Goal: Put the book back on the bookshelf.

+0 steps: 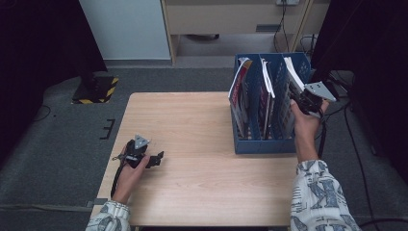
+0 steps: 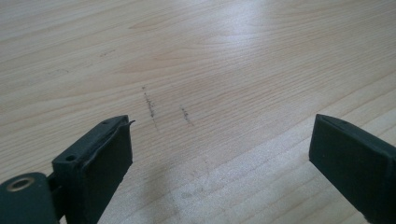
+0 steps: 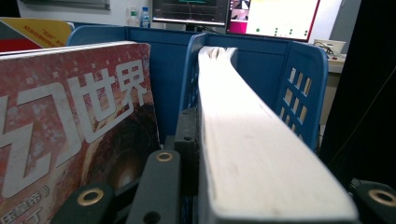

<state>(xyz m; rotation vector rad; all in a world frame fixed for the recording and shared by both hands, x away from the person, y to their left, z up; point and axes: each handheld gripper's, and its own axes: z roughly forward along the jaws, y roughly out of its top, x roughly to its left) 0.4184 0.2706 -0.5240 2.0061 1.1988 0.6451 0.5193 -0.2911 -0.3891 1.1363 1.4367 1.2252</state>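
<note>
A blue file rack (image 1: pixel 264 144) with three slots stands at the right of the wooden table (image 1: pixel 192 183). Red-covered magazines lean in its left slot (image 1: pixel 239 91) and middle slot (image 1: pixel 265 103). My right gripper (image 1: pixel 300 102) reaches into the right slot and is shut on a thick book (image 1: pixel 292 77). In the right gripper view (image 3: pixel 261 154) the book's white page edge (image 3: pixel 252 140) runs between the jaws, with a red magazine (image 3: pixel 70 126) beside it. My left gripper (image 1: pixel 153 159) rests low at the table's left, open, with bare wood between its jaws (image 2: pixel 219 154).
The rack's perforated blue wall (image 3: pixel 303 79) stands close on the book's right. Monitors (image 3: pixel 233 11) stand beyond the rack. A yellow-and-black striped base (image 1: pixel 96 89) lies on the grey floor to the far left. Cables (image 1: pixel 356 144) trail on the floor at the right.
</note>
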